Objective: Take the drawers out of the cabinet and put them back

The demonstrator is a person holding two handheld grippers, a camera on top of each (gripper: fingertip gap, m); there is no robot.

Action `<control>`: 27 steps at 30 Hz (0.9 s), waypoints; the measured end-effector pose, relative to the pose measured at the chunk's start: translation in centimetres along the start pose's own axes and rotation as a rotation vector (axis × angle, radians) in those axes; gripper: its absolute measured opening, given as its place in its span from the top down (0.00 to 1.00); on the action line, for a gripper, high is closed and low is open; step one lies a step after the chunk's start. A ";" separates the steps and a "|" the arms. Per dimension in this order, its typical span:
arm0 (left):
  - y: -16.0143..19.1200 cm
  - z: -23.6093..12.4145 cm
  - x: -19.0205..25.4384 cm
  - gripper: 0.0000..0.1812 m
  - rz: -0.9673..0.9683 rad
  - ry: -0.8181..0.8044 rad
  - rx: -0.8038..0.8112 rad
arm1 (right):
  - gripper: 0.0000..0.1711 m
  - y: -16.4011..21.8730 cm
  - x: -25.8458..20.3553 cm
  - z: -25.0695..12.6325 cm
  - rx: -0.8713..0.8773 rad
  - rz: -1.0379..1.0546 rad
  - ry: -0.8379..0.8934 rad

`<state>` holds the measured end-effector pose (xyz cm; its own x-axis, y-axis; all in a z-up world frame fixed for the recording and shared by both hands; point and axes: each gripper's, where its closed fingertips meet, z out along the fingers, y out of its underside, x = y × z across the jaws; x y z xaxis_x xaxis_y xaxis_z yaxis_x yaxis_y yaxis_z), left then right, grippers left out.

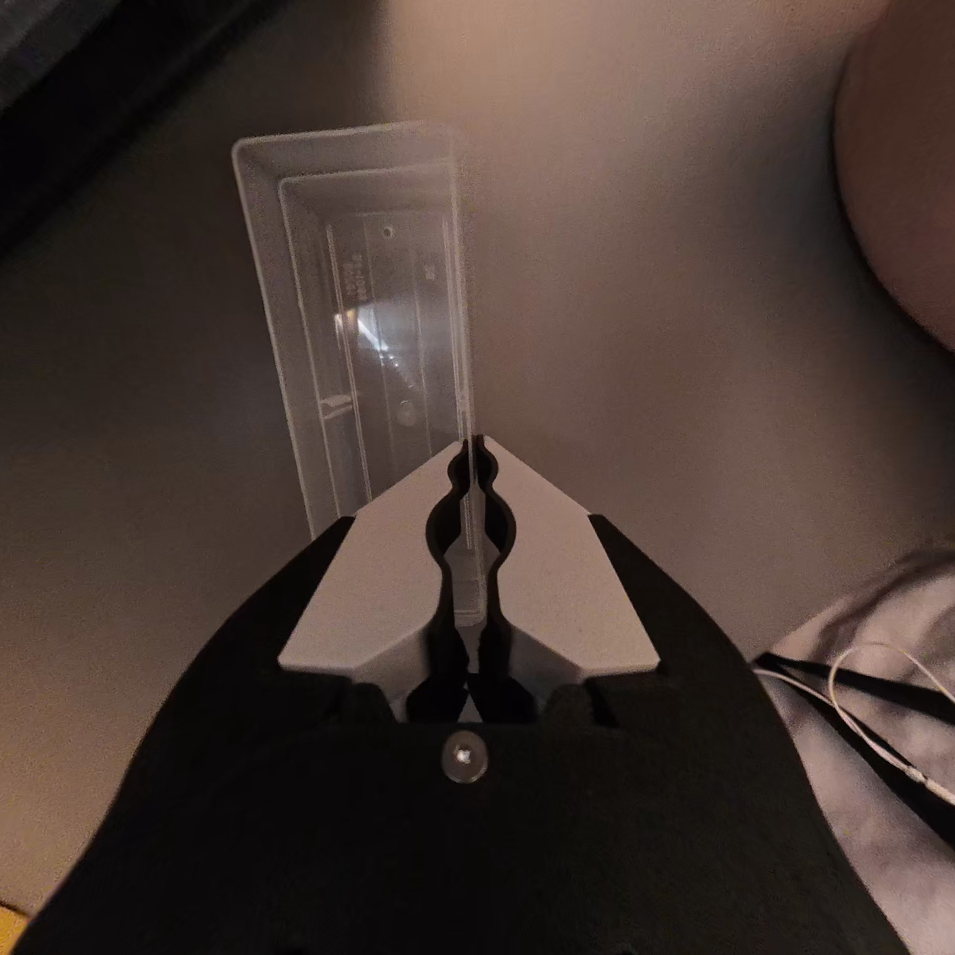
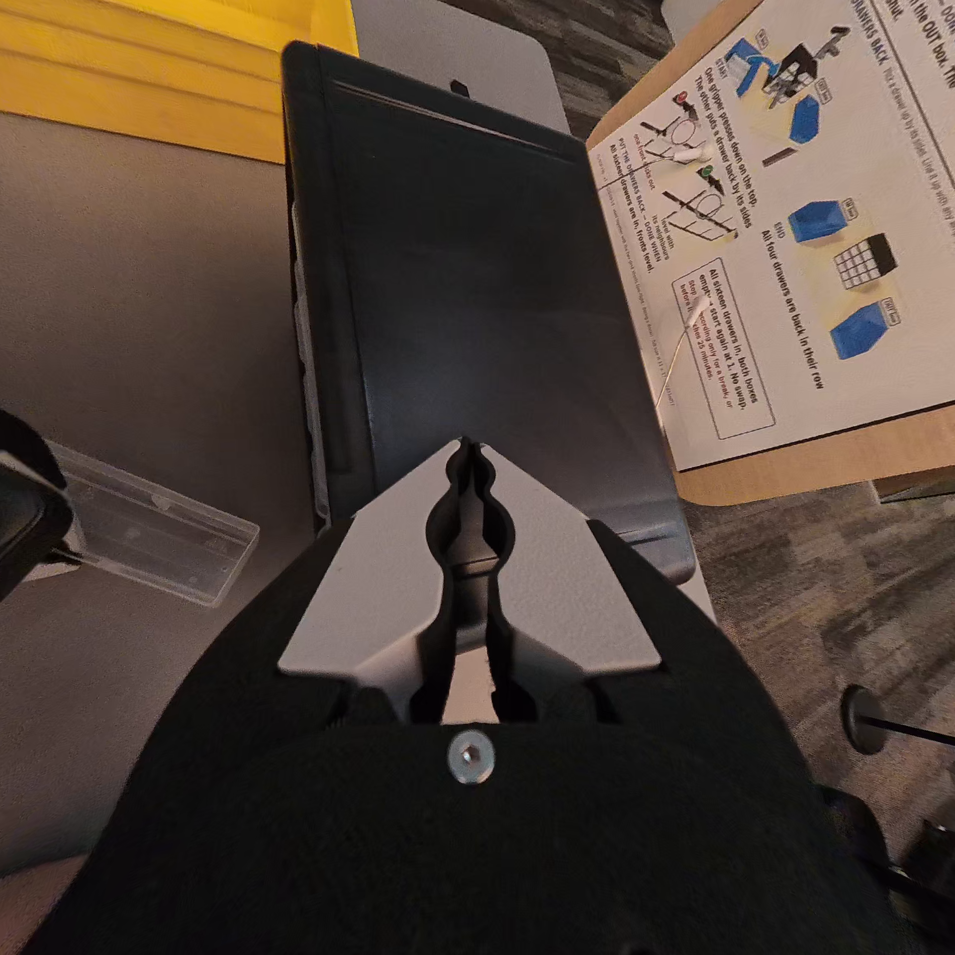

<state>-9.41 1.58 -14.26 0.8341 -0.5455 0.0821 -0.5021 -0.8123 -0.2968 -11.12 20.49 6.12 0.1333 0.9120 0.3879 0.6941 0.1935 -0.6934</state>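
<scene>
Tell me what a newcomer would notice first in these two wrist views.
In the left wrist view, the left gripper pinches one side wall of a clear plastic drawer, held out over a plain grey surface. In the right wrist view, the right gripper, shut and empty, is over the black cabinet, with a printed instruction sheet to its right.

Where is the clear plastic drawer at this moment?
The clear drawer is outside the black cabinet, clamped by one side wall in the left gripper; the right wrist view shows it lower left of the cabinet.
</scene>
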 end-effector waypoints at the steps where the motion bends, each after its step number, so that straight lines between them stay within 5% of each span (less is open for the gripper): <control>1: -0.3 0.2 0.2 1.00 -0.005 -0.006 0.007 | 1.00 0.0 0.0 0.0 -0.003 -0.004 0.009; 8: -0.8 1.1 1.4 1.00 -0.040 -0.035 -0.015 | 1.00 -0.2 -0.2 -0.1 0.029 0.012 -0.020; 16: -0.6 -3.2 -1.1 0.55 -0.088 -0.264 0.219 | 1.00 -0.5 -0.9 -0.8 0.124 -0.044 -0.102; 27: 2.2 0.0 -2.1 0.60 0.013 -0.237 0.084 | 1.00 0.5 0.6 -1.1 0.199 0.016 -0.146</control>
<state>-12.21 0.95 -15.10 0.8631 -0.4838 -0.1448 -0.5003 -0.7801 -0.3757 -9.92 20.73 6.72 0.0292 0.9554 0.2939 0.5381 0.2328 -0.8101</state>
